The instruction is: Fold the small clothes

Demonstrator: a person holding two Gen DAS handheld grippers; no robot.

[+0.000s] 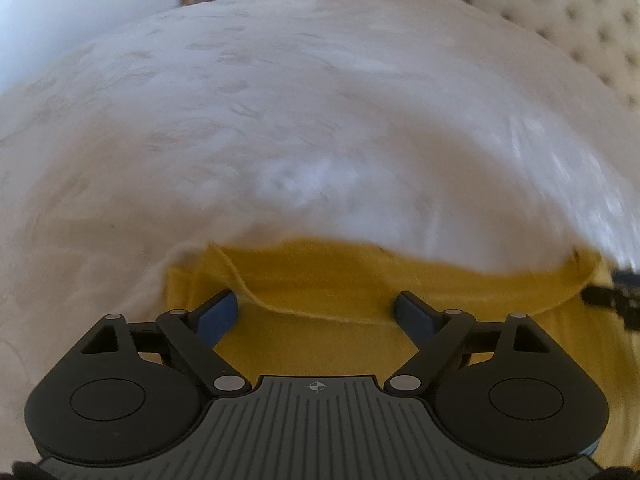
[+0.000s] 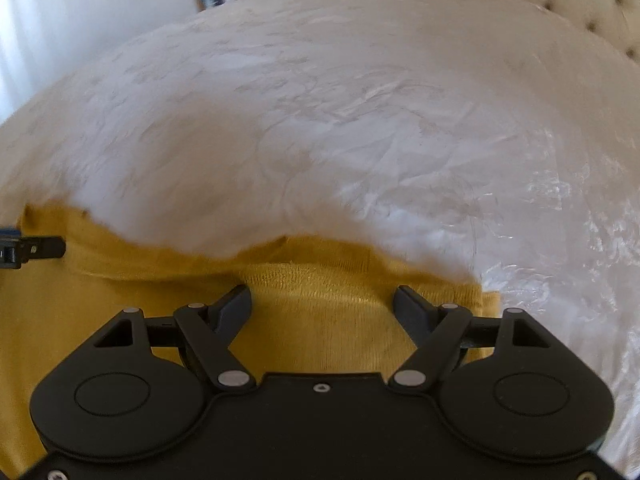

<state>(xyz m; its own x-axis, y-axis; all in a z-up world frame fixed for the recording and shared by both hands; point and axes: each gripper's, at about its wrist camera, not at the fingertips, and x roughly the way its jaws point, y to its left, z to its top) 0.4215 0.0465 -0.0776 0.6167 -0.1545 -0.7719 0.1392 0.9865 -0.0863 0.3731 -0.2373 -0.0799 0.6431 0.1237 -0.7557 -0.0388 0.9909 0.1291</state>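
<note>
Garment: a mustard-yellow knit piece (image 1: 320, 280) lies on the white bed (image 1: 280, 120), at 6 o'clock in both wrist views, its far edge doubled over in a band
Left gripper (image 1: 316, 308): fingers spread wide, poised over the cloth near its 9 o'clock corner, pinching nothing
Right gripper (image 2: 322, 304): fingers spread too, above the ribbed edge near the 3 o'clock corner
Progress: judged early to middle; one edge looks turned over, further folds remain
Background: tufted headboard (image 1: 560, 12) at 1 o'clock

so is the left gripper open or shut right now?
Open: the left gripper has its fingers spread wide over the yellow garment, clamping nothing.
</note>
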